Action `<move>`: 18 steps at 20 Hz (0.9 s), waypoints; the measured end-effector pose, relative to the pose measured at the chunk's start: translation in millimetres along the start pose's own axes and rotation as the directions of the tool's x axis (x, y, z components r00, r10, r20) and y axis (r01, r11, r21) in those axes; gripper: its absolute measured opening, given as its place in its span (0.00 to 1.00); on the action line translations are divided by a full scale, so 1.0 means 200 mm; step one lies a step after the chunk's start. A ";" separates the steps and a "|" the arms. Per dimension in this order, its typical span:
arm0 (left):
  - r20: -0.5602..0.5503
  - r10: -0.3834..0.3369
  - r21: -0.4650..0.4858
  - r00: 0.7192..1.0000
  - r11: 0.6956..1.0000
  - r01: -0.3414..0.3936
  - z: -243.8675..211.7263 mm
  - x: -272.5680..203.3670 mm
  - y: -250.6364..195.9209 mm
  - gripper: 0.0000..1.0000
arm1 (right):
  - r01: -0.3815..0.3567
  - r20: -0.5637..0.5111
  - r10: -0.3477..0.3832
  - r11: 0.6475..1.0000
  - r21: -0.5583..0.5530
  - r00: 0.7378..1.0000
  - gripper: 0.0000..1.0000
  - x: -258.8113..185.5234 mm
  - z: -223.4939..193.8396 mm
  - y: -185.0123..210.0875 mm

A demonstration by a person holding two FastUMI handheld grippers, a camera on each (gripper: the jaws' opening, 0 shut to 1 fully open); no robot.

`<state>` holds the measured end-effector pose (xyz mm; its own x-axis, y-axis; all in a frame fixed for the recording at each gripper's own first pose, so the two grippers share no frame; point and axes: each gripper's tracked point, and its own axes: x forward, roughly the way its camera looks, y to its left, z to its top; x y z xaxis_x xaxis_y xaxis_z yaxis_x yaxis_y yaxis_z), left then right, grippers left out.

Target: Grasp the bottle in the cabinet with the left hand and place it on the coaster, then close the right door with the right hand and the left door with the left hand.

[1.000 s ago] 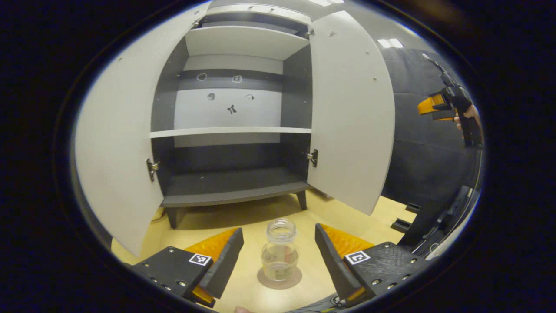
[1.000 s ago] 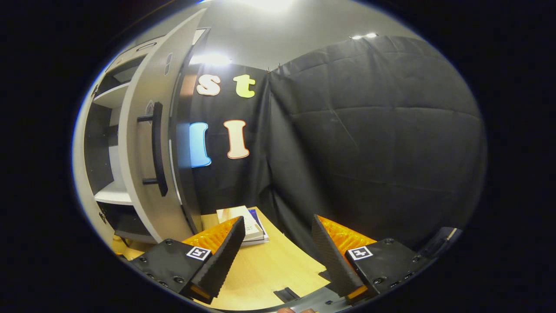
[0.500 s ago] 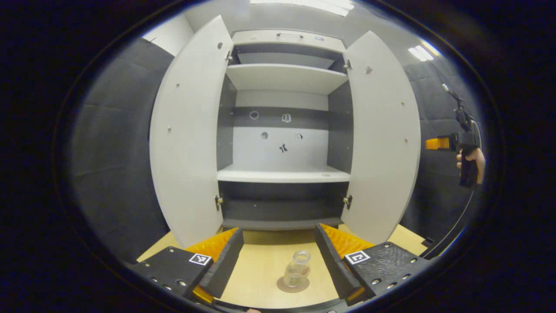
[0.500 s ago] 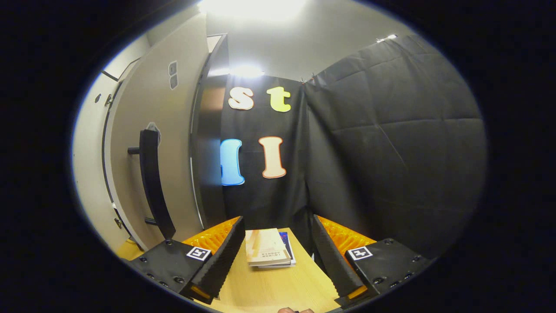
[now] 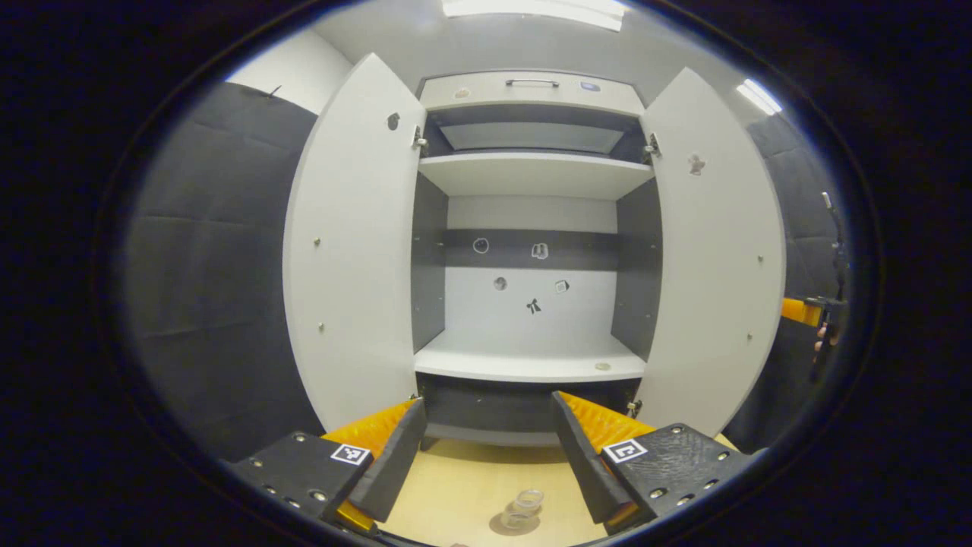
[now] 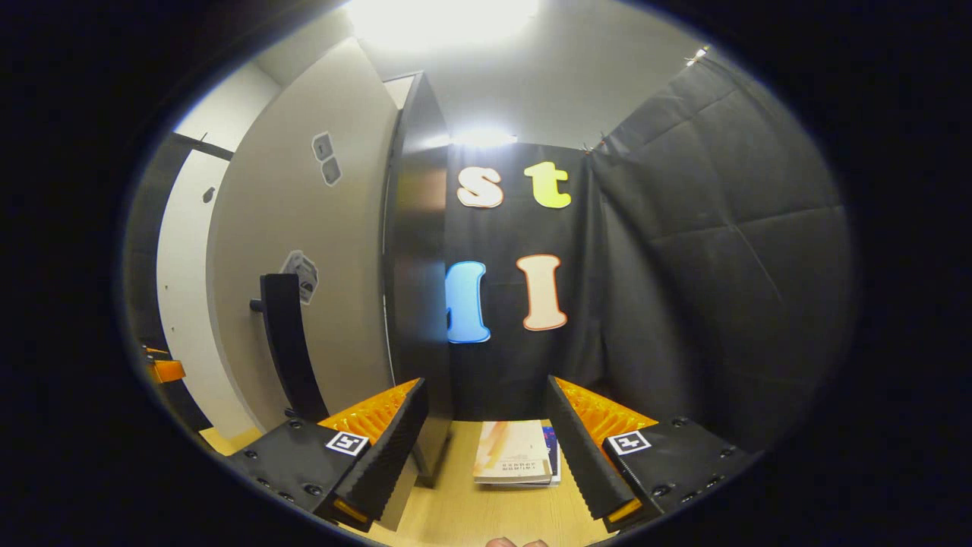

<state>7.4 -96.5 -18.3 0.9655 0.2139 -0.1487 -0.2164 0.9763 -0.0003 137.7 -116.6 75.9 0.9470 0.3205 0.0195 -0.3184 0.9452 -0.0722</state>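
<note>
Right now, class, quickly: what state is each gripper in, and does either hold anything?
Left gripper: open, holding nothing; the bottle stands on its coaster.
Right gripper: open, holding nothing.

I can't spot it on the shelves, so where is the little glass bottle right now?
In the left gripper view the bottle stands on the round coaster on the wooden table, low in the picture, in front of the open cabinet.

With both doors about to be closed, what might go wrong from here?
1. The right door stands wide open; swinging it shut may sweep near the bottle on the coaster out front.
2. The right hand-held gripper sits behind the door, past its handle, so a push could slip.
</note>
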 end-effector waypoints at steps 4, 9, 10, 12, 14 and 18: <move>0.052 -0.011 -0.039 0.999 0.999 0.013 0.19 -0.03 -0.01 0.96 | -0.046 0.000 0.046 0.998 0.052 0.999 0.96 0.02 0.08 0.04; 0.070 -0.027 -0.003 0.997 1.000 0.027 0.29 -0.07 0.03 0.96 | -0.054 0.001 0.054 0.998 0.042 0.999 0.96 0.01 0.13 0.14; 0.074 -0.021 -0.002 0.997 1.000 0.021 0.29 -0.07 0.05 0.96 | -0.047 -0.003 0.047 0.999 0.027 0.999 0.96 0.02 0.13 0.15; 0.067 -0.021 0.002 0.998 1.000 0.021 0.29 -0.08 0.09 0.95 | -0.046 -0.012 0.046 0.999 0.018 0.999 0.98 0.02 0.12 0.18; 0.056 -0.033 0.004 0.998 0.999 0.033 0.27 -0.09 0.13 0.96 | -0.044 -0.016 0.045 0.999 0.028 0.999 0.96 0.03 0.13 0.22; 0.037 -0.054 -0.024 0.998 0.998 0.055 0.22 -0.09 0.22 0.96 | 0.023 -0.011 -0.024 0.999 -0.031 1.000 0.95 0.01 0.15 0.29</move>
<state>-13.4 -55.9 28.6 0.9805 0.1619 -0.1113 -0.1665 0.9855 -0.0325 119.2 -60.1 100.8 0.9547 0.2973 0.0108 -0.2947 0.9501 -0.1026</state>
